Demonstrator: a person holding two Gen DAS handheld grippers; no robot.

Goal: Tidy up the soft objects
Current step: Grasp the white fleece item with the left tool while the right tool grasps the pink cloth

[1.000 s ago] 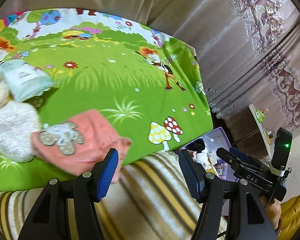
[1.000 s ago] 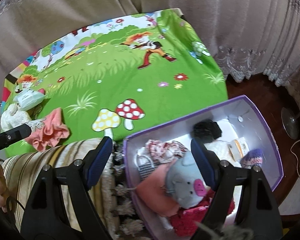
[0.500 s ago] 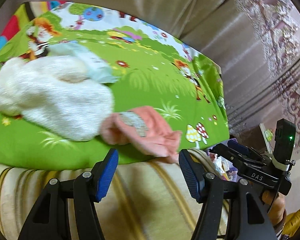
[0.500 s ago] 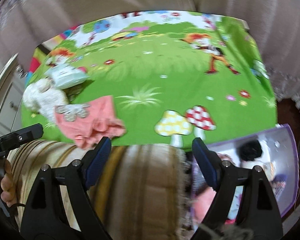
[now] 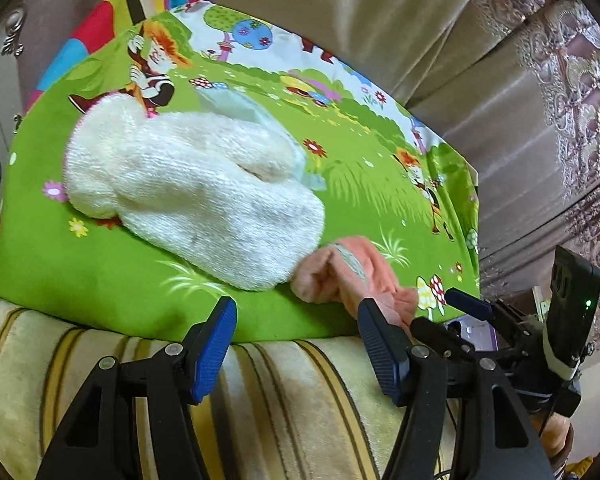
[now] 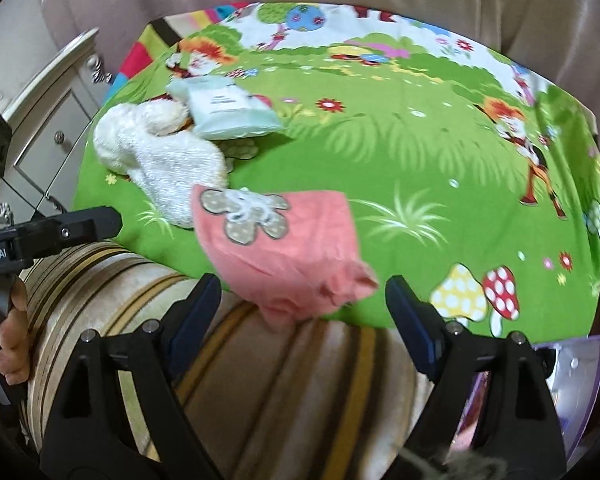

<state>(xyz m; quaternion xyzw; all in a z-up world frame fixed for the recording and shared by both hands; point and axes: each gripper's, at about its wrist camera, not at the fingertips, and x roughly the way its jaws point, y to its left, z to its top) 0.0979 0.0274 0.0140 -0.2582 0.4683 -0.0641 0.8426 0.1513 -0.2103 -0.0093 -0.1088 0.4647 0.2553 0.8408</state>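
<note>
A fluffy white knitted piece [image 5: 188, 192] [image 6: 164, 156] lies on the green cartoon sheet [image 5: 360, 184] [image 6: 400, 152]. Against its near end rests a pink cloth [image 6: 284, 248] [image 5: 356, 272] with a grey flower patch, hanging over the sheet's front edge. A pale blue soft pack [image 6: 228, 112] [image 5: 252, 110] sits behind the white piece. My left gripper [image 5: 298, 344] is open, hovering above the striped blanket just short of the white piece. My right gripper [image 6: 304, 320] is open and empty, its jaws wide, with the pink cloth's lower edge just beyond them.
A striped beige blanket [image 5: 284, 408] [image 6: 260, 380] covers the bed's front edge. A purple box [image 6: 576, 364] shows at the lower right. Curtains [image 5: 500, 92] hang behind the bed. A white drawer cabinet [image 6: 48, 120] stands to the left.
Both grippers have swung left along the bed edge. The purple box with toys has slid almost out of the right wrist view, and the white piece and pink cloth are now near.
</note>
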